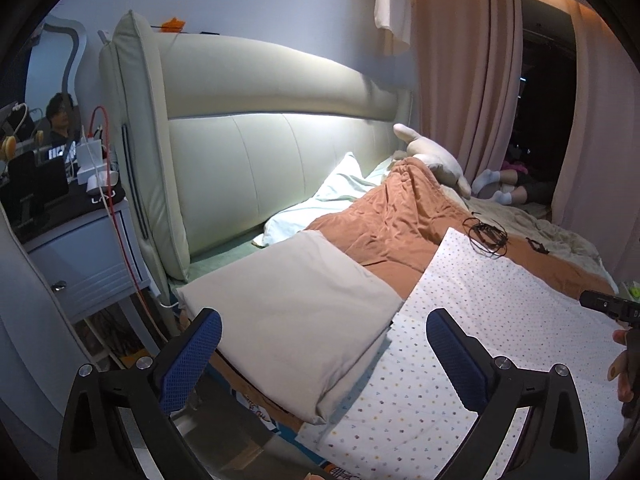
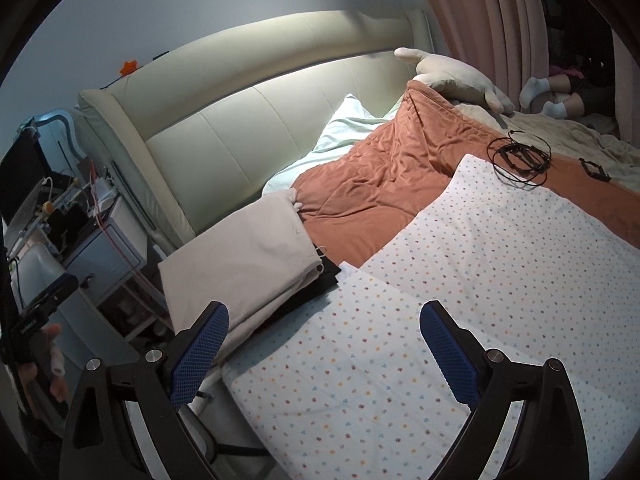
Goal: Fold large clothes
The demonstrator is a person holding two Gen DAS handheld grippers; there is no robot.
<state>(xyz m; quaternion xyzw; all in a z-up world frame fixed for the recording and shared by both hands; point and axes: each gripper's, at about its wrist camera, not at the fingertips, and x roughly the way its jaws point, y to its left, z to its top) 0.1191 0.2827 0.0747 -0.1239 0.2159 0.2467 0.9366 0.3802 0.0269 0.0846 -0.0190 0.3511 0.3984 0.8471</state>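
Left fingers point(image 1: 456, 356) spread wide, empty, right fingers point(image 2: 448, 360) likewise, above dotted sheet point(image 2: 460, 248)

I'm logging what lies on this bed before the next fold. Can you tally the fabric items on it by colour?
Beige folded cloth: 1
White dotted sheet: 1
Rust-orange quilt: 1
Pale mint pillow: 1
Cream plush toy: 1
Black garment under the beige one: 1
Total: 6

A cream padded headboard point(image 1: 280, 152) stands against a pale wall, pink curtains point(image 1: 460, 80) beside it.
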